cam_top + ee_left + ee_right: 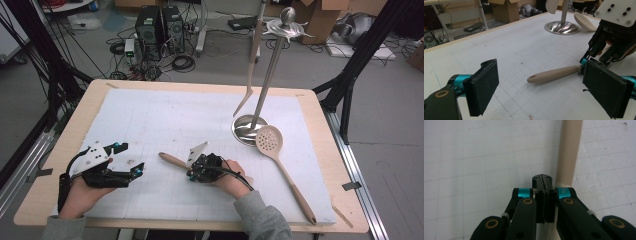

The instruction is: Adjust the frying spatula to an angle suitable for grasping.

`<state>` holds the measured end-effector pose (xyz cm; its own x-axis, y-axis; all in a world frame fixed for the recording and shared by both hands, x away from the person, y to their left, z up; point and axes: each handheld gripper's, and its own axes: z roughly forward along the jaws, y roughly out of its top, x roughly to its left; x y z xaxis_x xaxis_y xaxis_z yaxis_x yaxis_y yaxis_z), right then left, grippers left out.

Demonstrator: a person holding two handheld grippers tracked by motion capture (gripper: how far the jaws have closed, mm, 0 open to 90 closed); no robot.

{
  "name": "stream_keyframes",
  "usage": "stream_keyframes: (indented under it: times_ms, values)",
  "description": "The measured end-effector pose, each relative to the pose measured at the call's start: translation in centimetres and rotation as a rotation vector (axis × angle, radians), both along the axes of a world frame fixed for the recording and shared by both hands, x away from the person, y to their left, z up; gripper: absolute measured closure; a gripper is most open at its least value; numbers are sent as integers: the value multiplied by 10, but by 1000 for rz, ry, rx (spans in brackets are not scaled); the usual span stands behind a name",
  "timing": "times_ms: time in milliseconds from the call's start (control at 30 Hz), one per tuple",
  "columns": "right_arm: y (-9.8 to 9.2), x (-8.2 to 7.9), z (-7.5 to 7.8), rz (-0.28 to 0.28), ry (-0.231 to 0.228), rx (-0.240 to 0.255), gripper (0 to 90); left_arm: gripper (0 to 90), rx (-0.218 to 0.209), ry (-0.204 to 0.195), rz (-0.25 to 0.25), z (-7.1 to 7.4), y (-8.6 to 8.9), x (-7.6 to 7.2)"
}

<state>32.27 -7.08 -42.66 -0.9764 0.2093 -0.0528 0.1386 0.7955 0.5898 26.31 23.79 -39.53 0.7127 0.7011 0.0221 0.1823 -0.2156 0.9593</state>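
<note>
Two grippers were seen at the near edge of the white mat (150,120), with three beige utensils and one steel stand counted farther out. The right gripper (191,175) was held low over the mat with its jaws pressed together on nothing; the beige handle (569,150) lay just beside them, passing under the gripper's body. Whether the jaws touched the handle could not be told. The left gripper (131,161) was held beside it, jaws set wide apart and empty, with the handle's free end between the two tools. Open mat was left beyond both grippers. Farther off, past the right gripper, a slotted spoon (270,140) was laid against the base of the steel stand (248,129), on which a third utensil (253,65) hung.
</note>
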Motion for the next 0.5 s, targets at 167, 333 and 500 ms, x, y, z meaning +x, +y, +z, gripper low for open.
stream_keyframes:
  times_ms: [167,333,500]
  values:
    - [0,-3,3,-9,1,27,900,138,2,4,-3,-1,0,1]
    - [-5,-4,12,-39,-16,80,900,138,-2,0,0,0,0,0]
    - [-20,2,14,-108,-1,75,900,138,5,7,-1,-2,-1,1]
